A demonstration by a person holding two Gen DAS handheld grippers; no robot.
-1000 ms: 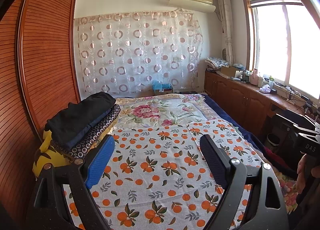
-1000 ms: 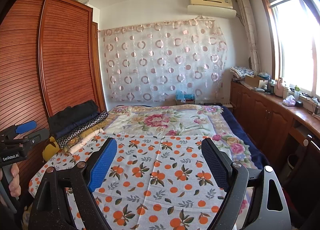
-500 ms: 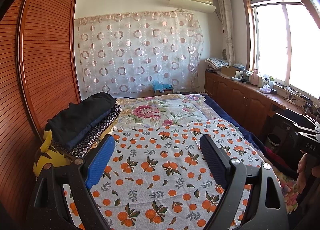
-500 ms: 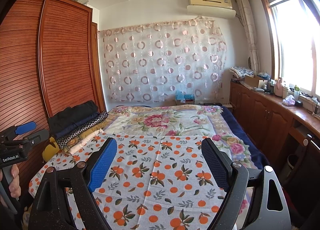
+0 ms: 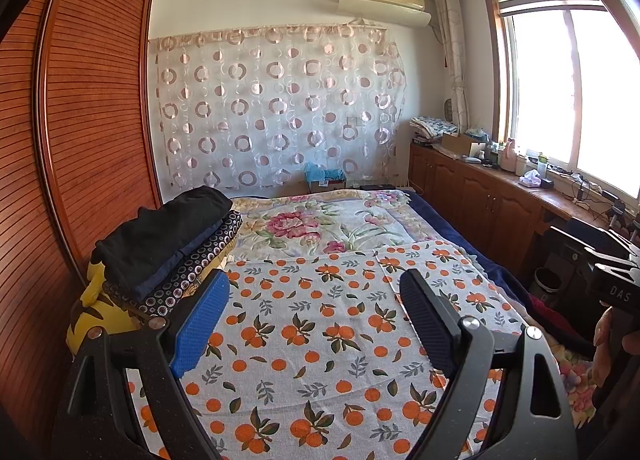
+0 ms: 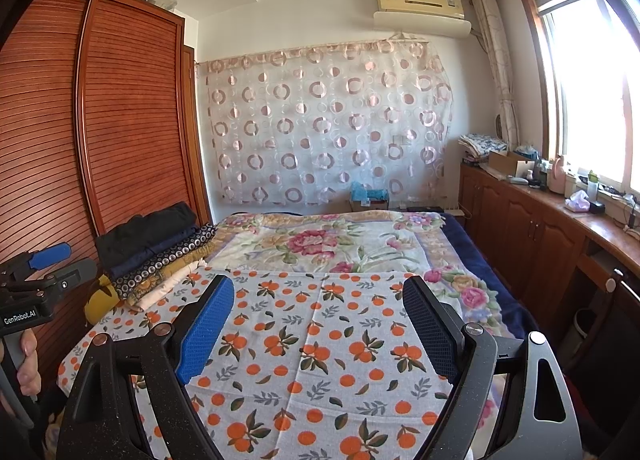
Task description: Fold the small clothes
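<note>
A white cloth printed with oranges lies spread flat on the bed in front of both grippers. My left gripper hovers above its near part, open, nothing between its fingers. My right gripper is also open and empty above the same cloth. A stack of folded clothes, black on top with dark patterned pieces under it, rests at the bed's left edge on something yellow. Each gripper's body shows at the side of the other's view, held by a hand.
A floral bedspread covers the far half of the bed. A slatted wooden wardrobe stands along the left. Low wooden cabinets with clutter run under the window on the right. A circle-patterned curtain hangs at the back.
</note>
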